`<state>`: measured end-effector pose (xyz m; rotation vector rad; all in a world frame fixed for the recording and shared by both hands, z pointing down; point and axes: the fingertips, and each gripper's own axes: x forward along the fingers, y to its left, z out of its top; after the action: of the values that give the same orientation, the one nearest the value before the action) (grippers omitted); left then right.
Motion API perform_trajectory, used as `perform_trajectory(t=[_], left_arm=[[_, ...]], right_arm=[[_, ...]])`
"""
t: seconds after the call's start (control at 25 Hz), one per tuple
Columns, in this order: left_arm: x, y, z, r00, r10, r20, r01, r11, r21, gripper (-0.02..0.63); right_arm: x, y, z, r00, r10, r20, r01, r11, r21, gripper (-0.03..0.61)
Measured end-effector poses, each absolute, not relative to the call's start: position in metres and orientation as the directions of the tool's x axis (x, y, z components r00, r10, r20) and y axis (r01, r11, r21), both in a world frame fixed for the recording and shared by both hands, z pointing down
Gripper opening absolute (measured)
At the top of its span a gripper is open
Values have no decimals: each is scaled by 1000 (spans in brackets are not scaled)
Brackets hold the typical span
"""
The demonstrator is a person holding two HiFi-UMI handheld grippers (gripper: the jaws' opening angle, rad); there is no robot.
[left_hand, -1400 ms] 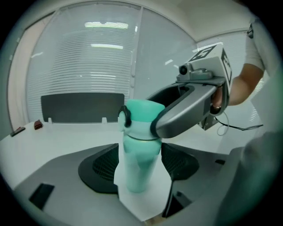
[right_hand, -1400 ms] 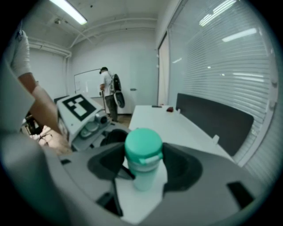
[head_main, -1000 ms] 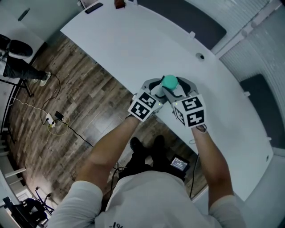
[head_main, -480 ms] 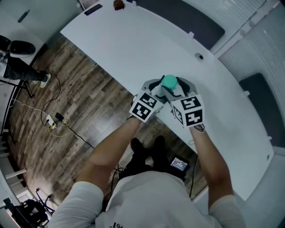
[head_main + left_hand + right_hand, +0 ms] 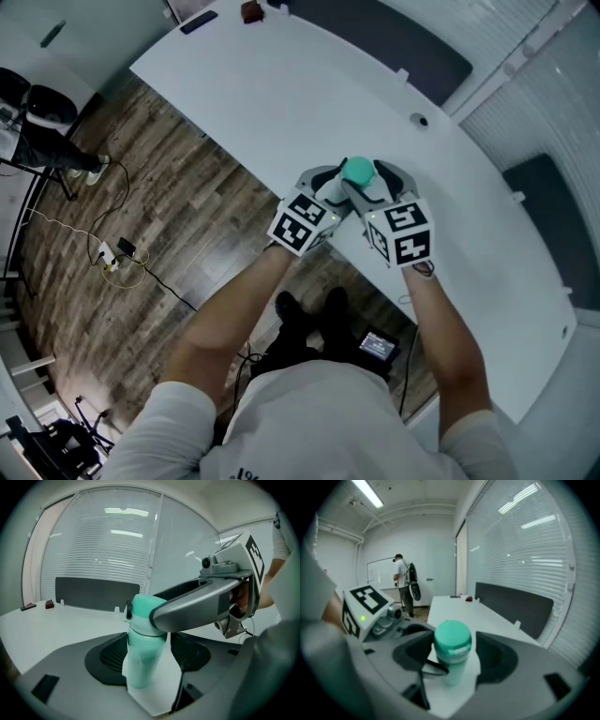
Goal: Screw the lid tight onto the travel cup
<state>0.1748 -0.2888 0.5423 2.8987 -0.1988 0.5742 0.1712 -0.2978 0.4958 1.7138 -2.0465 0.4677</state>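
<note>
A teal travel cup (image 5: 357,172) with its lid on stands upright on the white table (image 5: 281,84), close to the front edge. Both grippers close in on it from my side. My left gripper (image 5: 330,184) holds the cup's body (image 5: 140,663) low down, between its black pads. My right gripper (image 5: 375,184) sits higher, its jaws around the lid (image 5: 452,639). In the left gripper view one of the right gripper's fingers (image 5: 197,606) lies against the lid's side (image 5: 139,611). A thin dark strap loop hangs from the lid.
The table edge runs just below the cup, with wooden floor (image 5: 112,187) to the left. A cable grommet (image 5: 422,119) lies beyond the cup. Small dark objects (image 5: 197,17) sit at the table's far end by a dark screen (image 5: 394,37). A person (image 5: 404,590) stands far off.
The left gripper's marker cube has turned slightly and shifted a little left. The right gripper and the cup stay where they were.
</note>
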Motion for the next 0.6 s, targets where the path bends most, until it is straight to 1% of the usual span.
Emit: perform_trajectory(t=[0.28,0.6], left_arm=[[160,-289,530,918,-111,380,-174,-975,136,304],[137,-294,496,936,-142,321,-197,-970,145,304]], right_arm=[[169,-294,476,-142,-860,489,-983,180,31,287],[168,-287,446,-117,-888,445,-985,161,63,285]])
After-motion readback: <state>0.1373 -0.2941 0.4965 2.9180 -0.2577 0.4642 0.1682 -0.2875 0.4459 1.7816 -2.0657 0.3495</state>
